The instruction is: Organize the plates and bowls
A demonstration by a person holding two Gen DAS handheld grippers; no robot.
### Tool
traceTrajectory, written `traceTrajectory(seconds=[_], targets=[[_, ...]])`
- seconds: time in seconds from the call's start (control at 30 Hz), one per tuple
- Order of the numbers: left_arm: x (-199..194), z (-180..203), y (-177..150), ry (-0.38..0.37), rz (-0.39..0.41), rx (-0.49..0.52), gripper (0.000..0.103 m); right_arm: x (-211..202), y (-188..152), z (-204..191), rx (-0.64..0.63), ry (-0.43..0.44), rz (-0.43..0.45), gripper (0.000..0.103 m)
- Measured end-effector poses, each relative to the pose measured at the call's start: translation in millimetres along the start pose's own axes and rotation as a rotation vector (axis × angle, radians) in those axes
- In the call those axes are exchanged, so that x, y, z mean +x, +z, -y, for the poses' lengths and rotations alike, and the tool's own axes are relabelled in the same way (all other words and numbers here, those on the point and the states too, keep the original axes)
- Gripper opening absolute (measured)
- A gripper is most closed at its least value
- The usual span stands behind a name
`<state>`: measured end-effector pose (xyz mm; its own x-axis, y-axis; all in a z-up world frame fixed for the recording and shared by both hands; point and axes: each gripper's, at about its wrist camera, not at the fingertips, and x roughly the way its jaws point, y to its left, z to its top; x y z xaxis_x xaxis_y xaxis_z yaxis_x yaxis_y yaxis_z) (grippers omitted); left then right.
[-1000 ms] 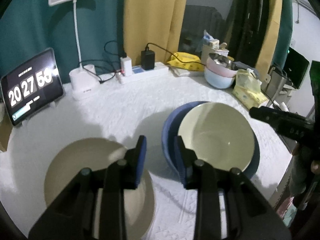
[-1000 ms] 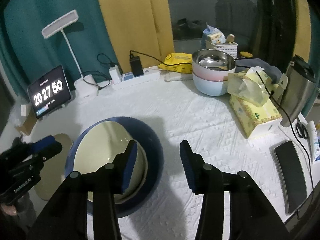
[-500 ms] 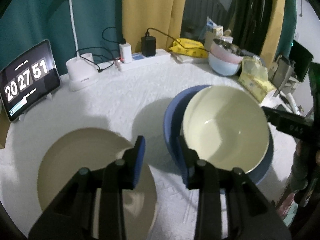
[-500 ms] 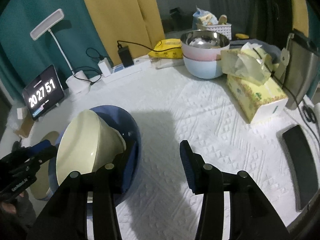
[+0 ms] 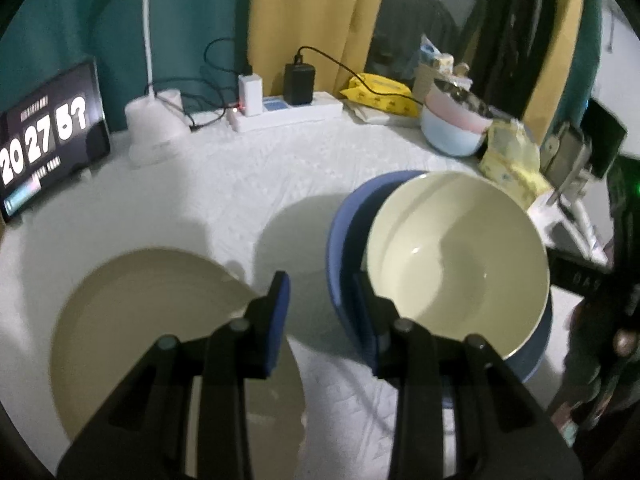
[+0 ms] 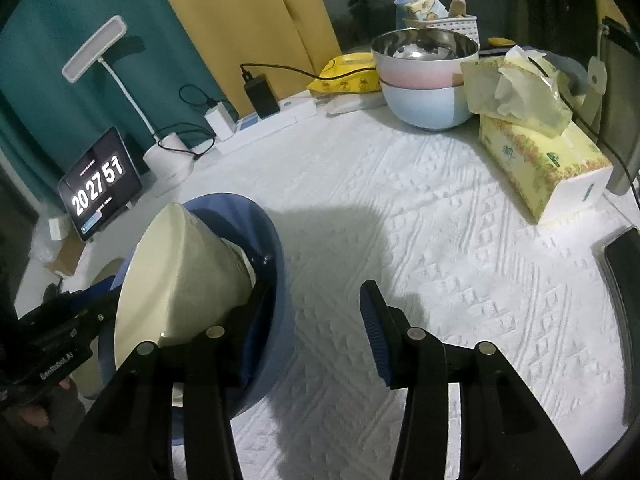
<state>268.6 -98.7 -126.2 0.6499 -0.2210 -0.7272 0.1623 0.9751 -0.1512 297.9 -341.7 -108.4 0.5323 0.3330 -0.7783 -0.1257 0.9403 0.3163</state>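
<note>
A cream bowl (image 5: 456, 264) sits tilted inside a deep blue bowl (image 6: 256, 232). A beige plate (image 5: 160, 320) lies on the white tabletop (image 6: 440, 240), whose cloth has a raised geometric pattern. Both black hand-held grippers carry blue pads (image 6: 374, 330). Behind hang teal and mustard-yellow curtains (image 6: 248, 20). The tissue box (image 6: 544, 164) is yellow with floral print.

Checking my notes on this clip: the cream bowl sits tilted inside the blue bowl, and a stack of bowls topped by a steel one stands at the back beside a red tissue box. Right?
Not quite. The tissue box is yellow-green, not red, as the right wrist view shows. The rest holds: the cream bowl sits tilted inside the blue bowl, and the stack topped by the steel bowl stands at the back beside that box.
</note>
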Motion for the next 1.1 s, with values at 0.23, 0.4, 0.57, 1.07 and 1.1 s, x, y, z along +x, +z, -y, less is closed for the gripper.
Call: traceTrajectory(seconds=[0.23, 0.4, 0.57, 1.07, 1.1], targets=[[0, -1, -4, -0.016, 0.03, -0.029, 0.031, 0, -3, 5, 0.069, 0.013, 0.02, 0.05], [-2, 2, -3, -0.02, 0.032, -0.012, 0.023, -2, -8, 5, 0.118, 0.019, 0.044, 0.05], [-1, 4, -2, -0.044, 0.027, -0.008, 0.012, -4, -8, -6, 0.078, 0.022, 0.056, 0.026], [-5, 13, -1, -0.007, 0.056, 0.027, 0.009, -10, -10, -20, 0.074, -0.008, 0.075, 0.009], [-5, 13, 0, -0.006, 0.059, 0.03, 0.009, -11, -10, -21, 0.073, -0.01, 0.076, 0.009]])
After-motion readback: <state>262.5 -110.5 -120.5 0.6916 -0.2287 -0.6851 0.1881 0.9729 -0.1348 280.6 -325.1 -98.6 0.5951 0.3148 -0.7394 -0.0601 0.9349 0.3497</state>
